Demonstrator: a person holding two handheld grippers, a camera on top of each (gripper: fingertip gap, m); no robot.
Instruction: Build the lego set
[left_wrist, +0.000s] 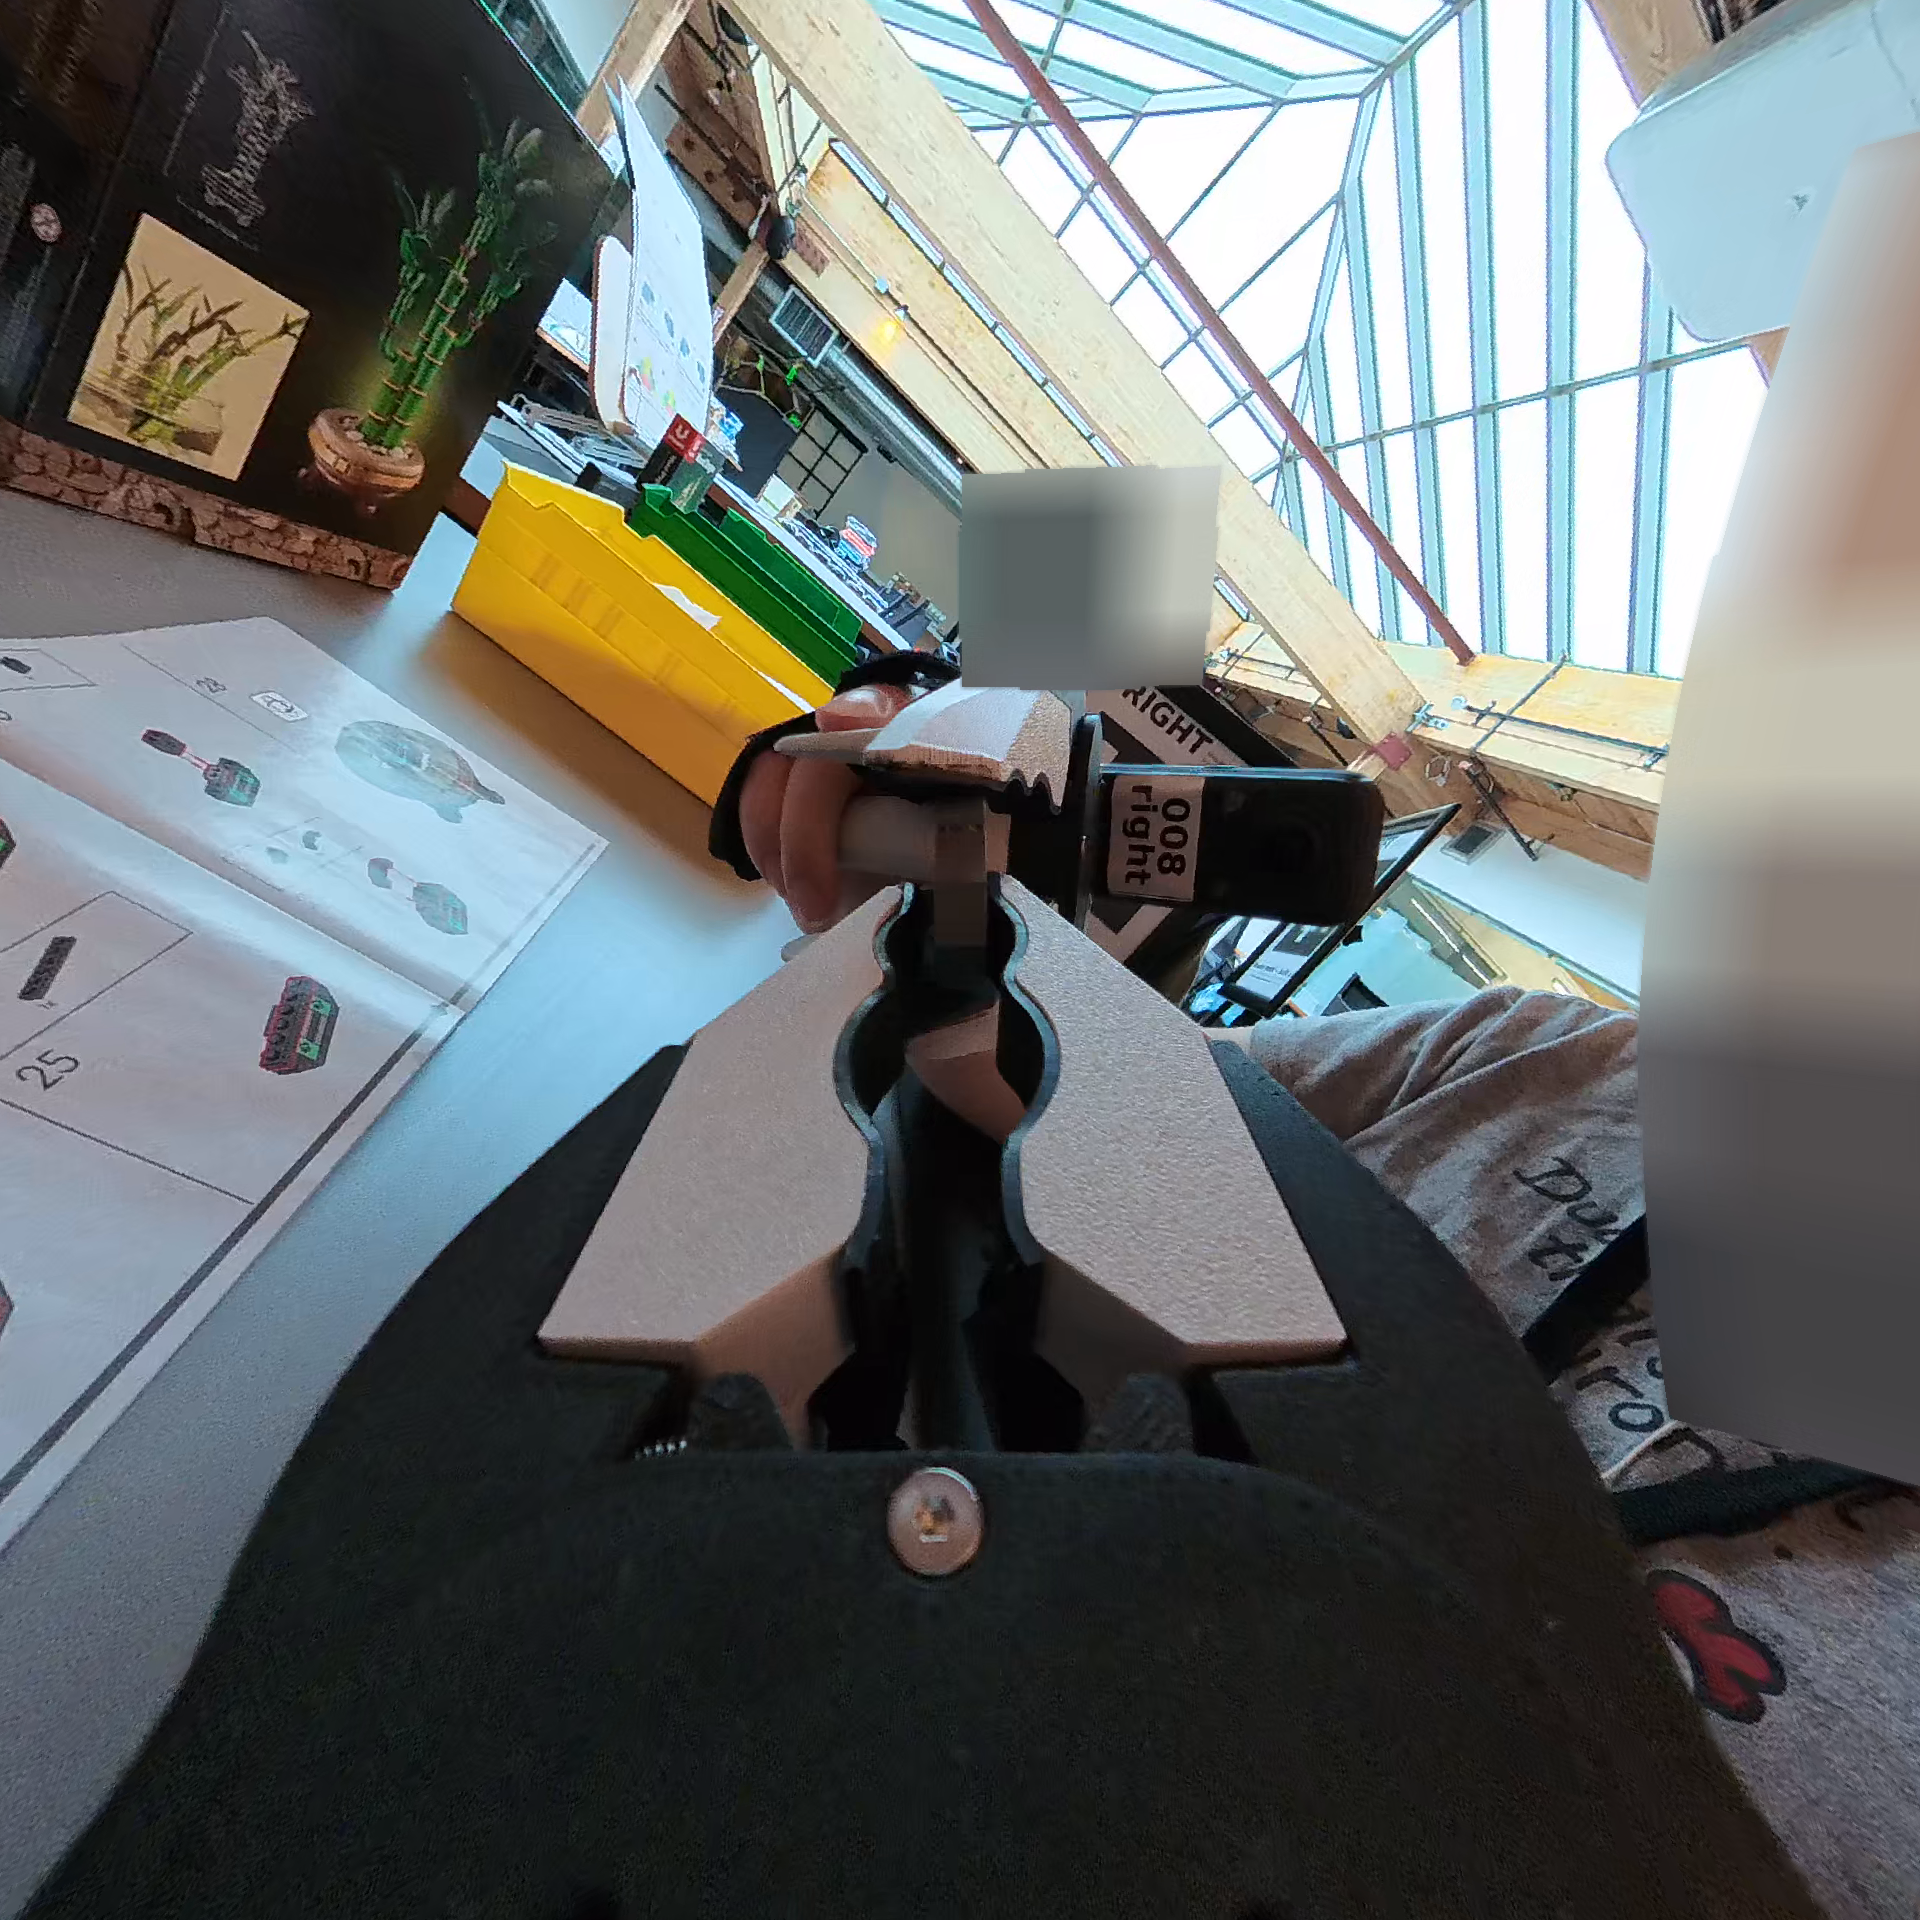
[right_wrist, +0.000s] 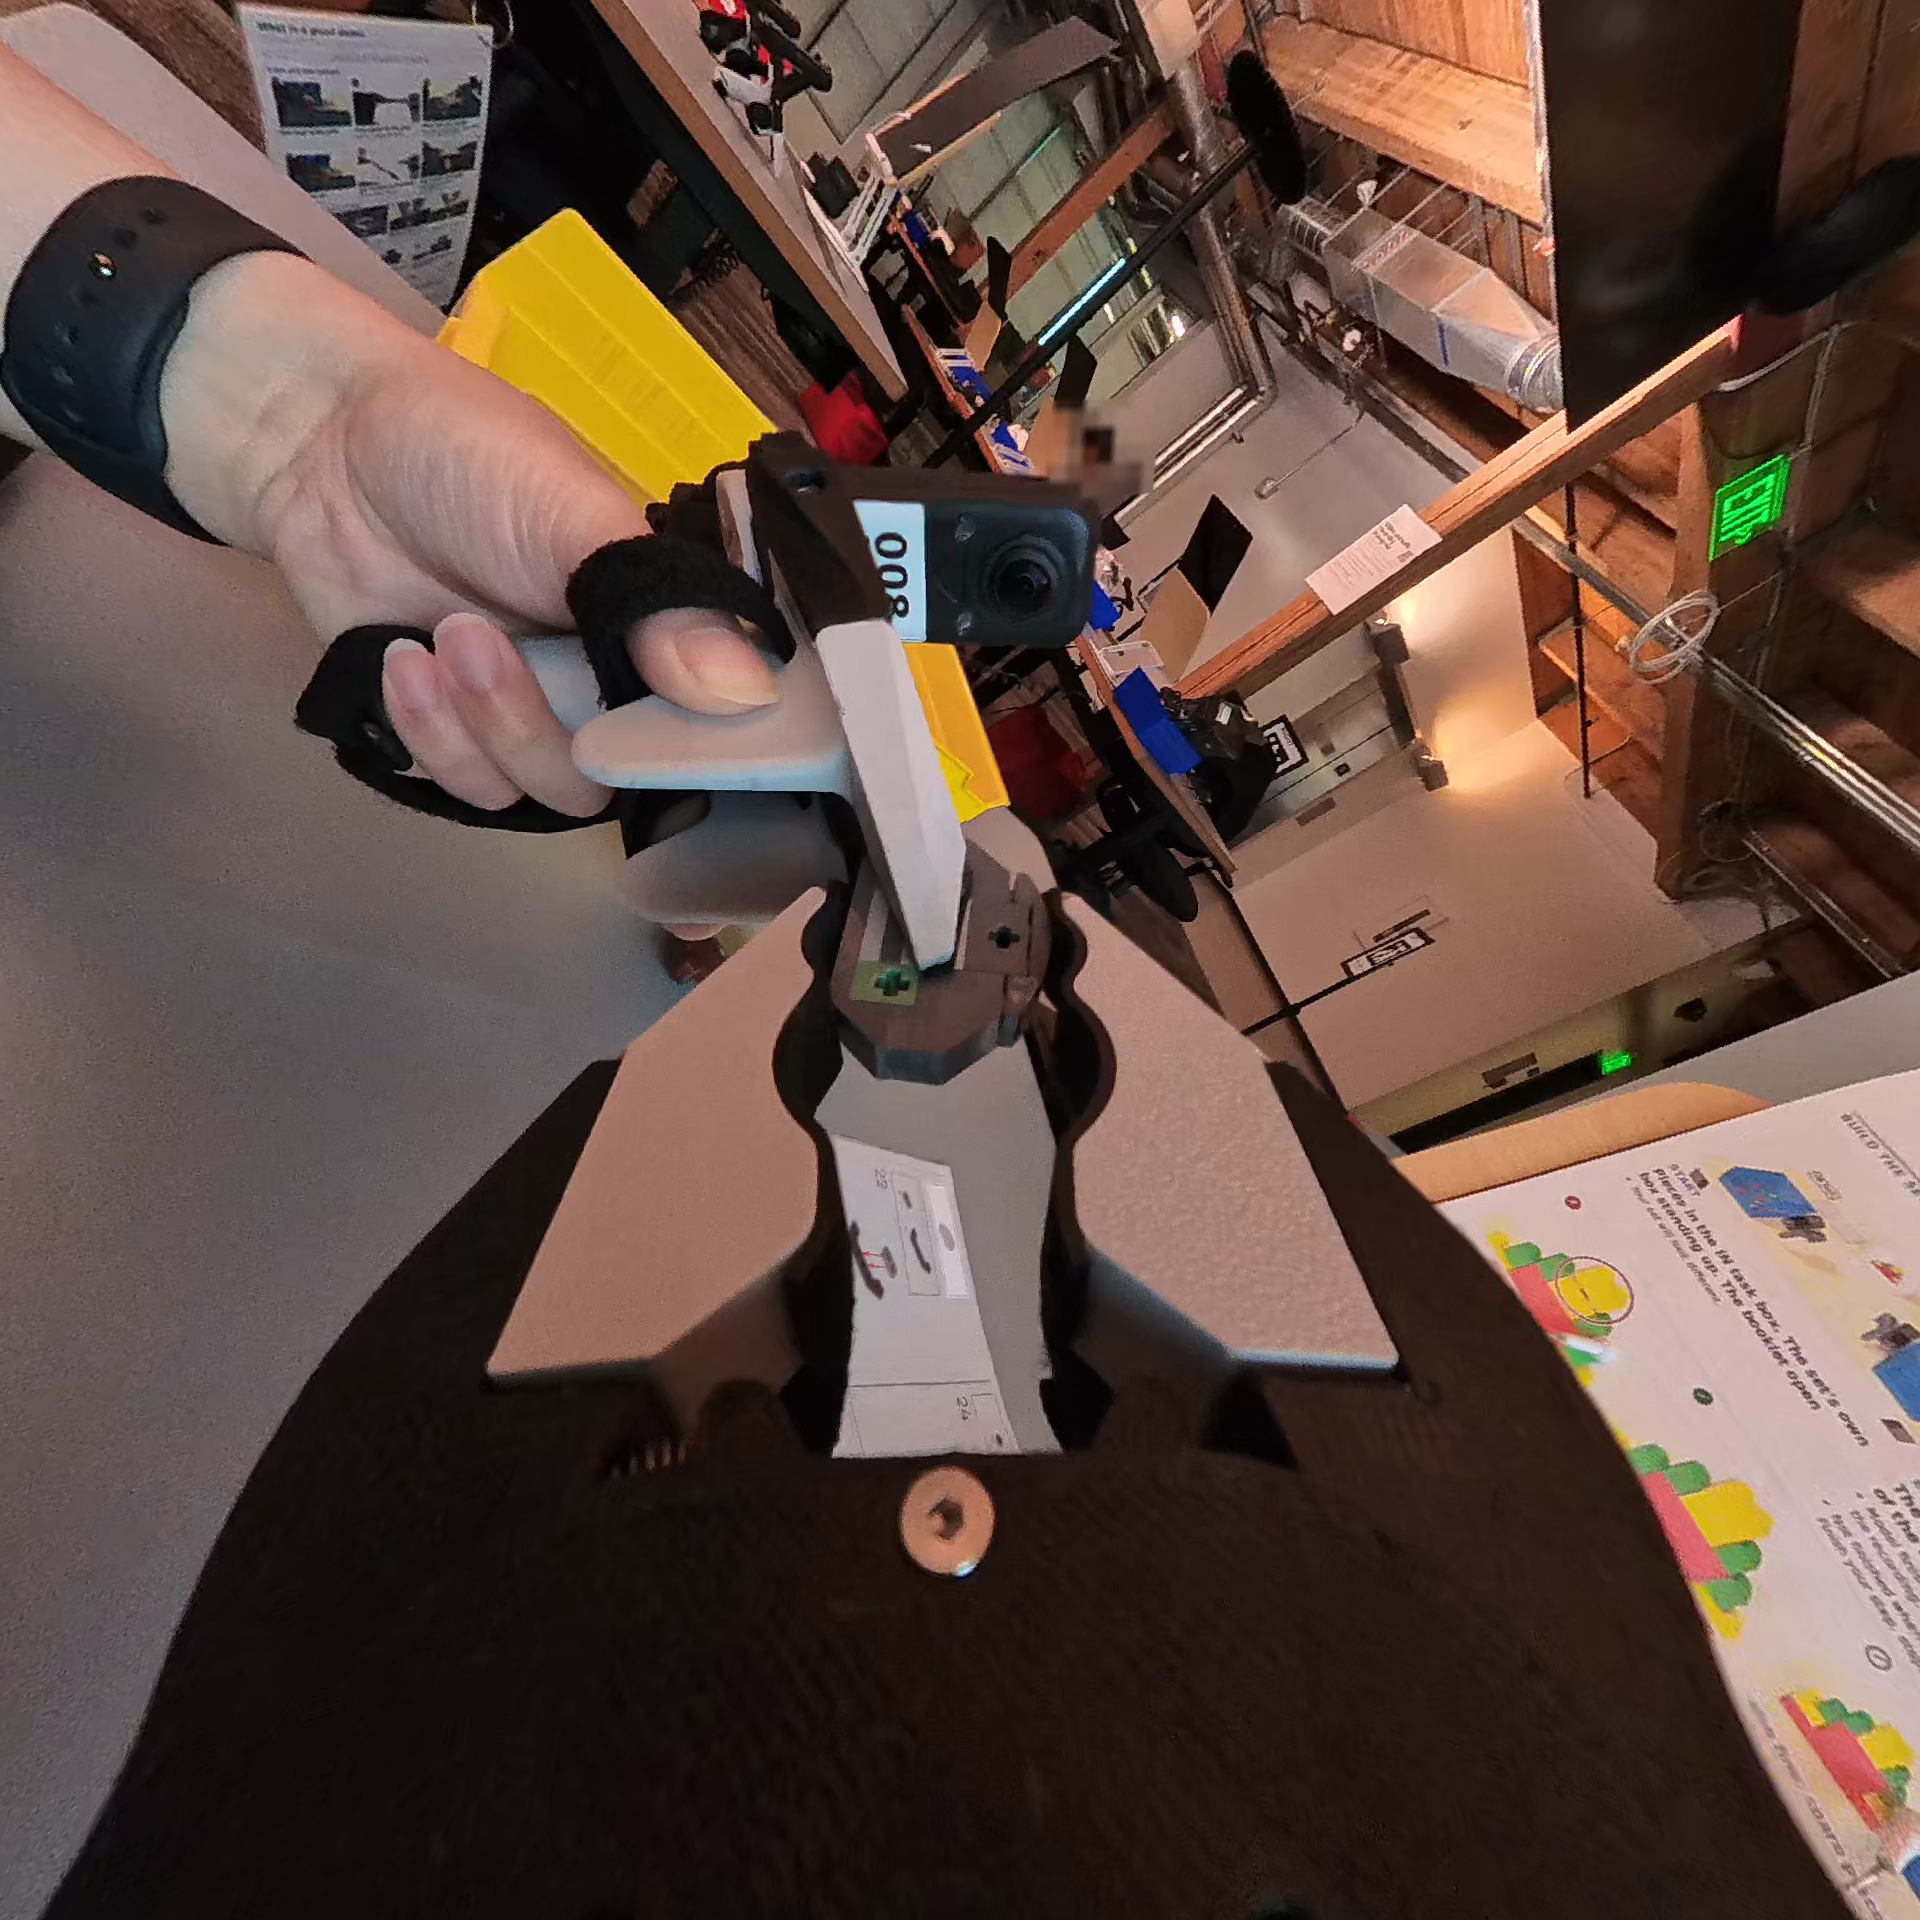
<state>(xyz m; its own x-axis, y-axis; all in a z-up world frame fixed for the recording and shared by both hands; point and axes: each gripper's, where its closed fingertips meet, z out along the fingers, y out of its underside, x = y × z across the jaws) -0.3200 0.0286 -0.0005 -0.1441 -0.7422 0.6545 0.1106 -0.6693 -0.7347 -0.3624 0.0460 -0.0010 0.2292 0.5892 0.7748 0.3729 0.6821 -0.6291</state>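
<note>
Printed instruction booklet (left_wrist: 208, 883), labelled camera (right_wrist: 997, 571), green wall sign (right_wrist: 1751, 506) (perhaps lit)

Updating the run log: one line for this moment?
right gripper: shut on brown lego assembly | left gripper: narrow, tip touching assembly | instruction booklet: open

dark brown lego assembly (right_wrist: 935, 997), green piece attached, raised above the table.

A brown lego piece (right_wrist: 940, 997) sits clamped between the right hand-held gripper (right_wrist: 940, 1013) fingers, while the left hand-held gripper (right_wrist: 904, 831) touches it above the grey bench (right_wrist: 260, 935).
</note>
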